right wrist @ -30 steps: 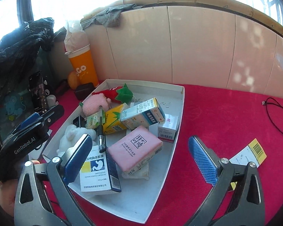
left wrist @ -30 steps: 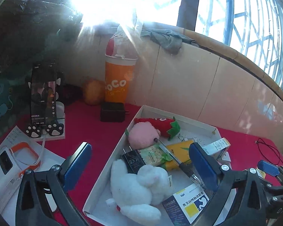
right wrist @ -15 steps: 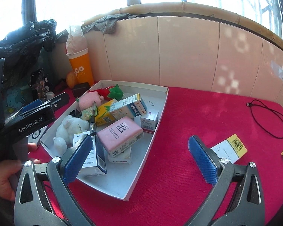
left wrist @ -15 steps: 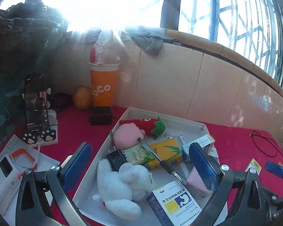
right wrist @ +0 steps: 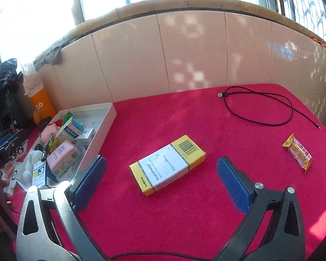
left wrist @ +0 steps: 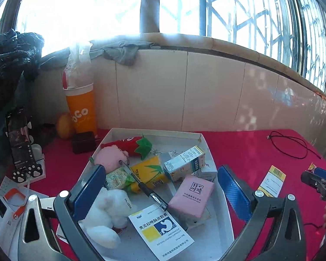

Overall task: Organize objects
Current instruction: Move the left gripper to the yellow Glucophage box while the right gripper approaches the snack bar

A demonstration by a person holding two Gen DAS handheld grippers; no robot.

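Observation:
A white tray on the red cloth holds several items: a white plush, a pink box, a pen, medicine boxes. My left gripper is open and empty above the tray. In the right wrist view a yellow-and-white medicine box lies flat on the cloth, right of the tray. My right gripper is open and empty, with its jaws on either side of that box and just short of it. A snack packet lies at the right.
A black cable loops at the back right. An orange cup, a black block and a phone on a stand stand left of the tray. A tiled wall runs along the back.
My right gripper has swung right, away from the tray, and now faces the yellow-and-white box. My left gripper has drawn back and shifted right over the tray. Both stay open.

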